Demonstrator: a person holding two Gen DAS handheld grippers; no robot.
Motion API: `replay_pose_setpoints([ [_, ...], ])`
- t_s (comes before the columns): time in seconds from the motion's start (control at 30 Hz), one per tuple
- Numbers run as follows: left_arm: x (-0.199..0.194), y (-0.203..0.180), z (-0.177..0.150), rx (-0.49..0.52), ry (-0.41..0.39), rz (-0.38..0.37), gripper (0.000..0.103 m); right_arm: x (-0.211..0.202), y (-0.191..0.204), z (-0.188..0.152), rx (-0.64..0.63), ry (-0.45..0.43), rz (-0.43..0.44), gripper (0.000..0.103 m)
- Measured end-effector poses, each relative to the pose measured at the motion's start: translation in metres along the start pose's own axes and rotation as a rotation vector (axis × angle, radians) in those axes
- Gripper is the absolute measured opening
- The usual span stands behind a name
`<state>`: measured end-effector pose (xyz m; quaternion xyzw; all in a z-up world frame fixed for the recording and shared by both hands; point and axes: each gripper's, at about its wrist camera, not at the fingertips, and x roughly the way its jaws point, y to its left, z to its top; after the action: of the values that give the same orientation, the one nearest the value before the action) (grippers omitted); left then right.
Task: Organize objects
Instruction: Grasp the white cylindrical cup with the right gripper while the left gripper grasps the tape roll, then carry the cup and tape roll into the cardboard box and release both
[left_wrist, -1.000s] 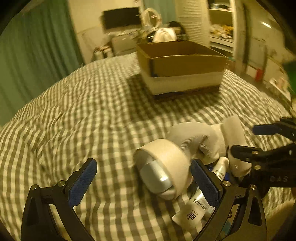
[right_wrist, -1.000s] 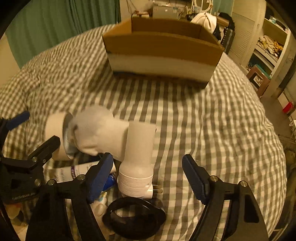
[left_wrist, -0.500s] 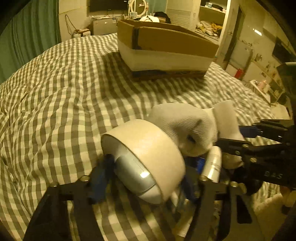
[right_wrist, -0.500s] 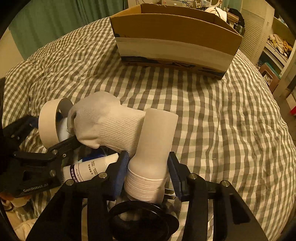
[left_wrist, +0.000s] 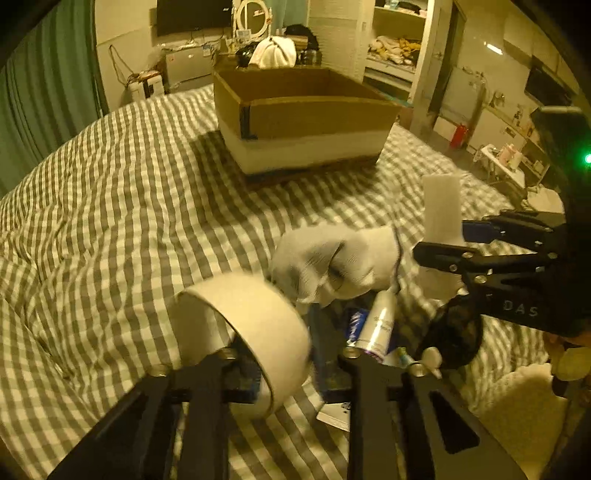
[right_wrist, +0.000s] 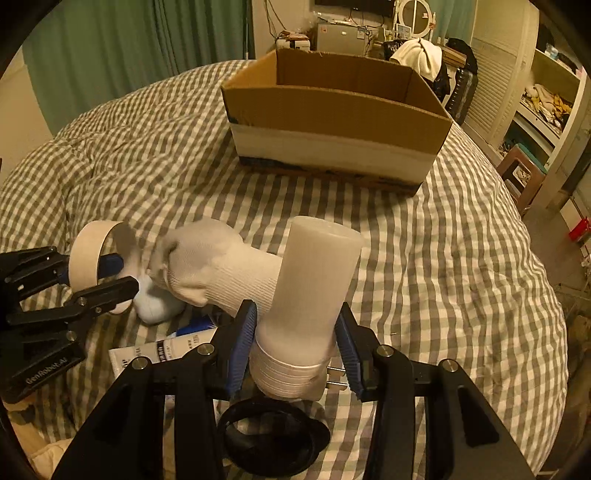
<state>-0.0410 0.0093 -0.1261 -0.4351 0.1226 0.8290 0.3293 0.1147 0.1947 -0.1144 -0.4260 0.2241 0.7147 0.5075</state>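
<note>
Left wrist view: your left gripper (left_wrist: 284, 363) is clenched on the wall of the wide cream roll of tape (left_wrist: 245, 334), one finger inside the ring, one outside; a rim grip suits a hollow ring. The tape is held just clear of the grey-and-white checked bed cover (left_wrist: 110, 206), beside the crumpled white sock (left_wrist: 328, 258) and a small silver tube (left_wrist: 378, 325). The open brown cardboard box (left_wrist: 303, 118) sits toward the far edge, likely your drop point.

Right wrist view: your right gripper (right_wrist: 295, 347) is clamped across the ribbed base of the white cylindrical plug-in lamp (right_wrist: 312, 295), prongs to the right; gripping low keeps the tall body upright. A black ring (right_wrist: 271, 439) lies beneath. Room: green curtains (right_wrist: 129, 48), shelving, dim yellow light.
</note>
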Motion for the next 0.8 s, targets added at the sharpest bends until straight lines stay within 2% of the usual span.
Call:
replay_pose_setpoints([
  [0.2, -0.037, 0.003, 0.023, -0.004, -0.066, -0.044, 0.007, -0.028, 0.008, 0.009, -0.011, -0.076, 0.012, 0.043],
  [0.4, -0.06, 0.003, 0.051, 0.013, -0.068, -0.091, 0.006, -0.066, 0.016, 0.021, -0.015, -0.169, 0.068, 0.043],
  [0.57, -0.081, 0.011, 0.074, 0.028, -0.118, -0.076, 0.006, -0.106, 0.018, 0.038, -0.019, -0.278, 0.058, 0.043],
  [0.8, -0.104, 0.016, 0.119, 0.089, -0.184, -0.044, 0.006, -0.135, 0.013, 0.076, 0.007, -0.353, 0.004, 0.043],
])
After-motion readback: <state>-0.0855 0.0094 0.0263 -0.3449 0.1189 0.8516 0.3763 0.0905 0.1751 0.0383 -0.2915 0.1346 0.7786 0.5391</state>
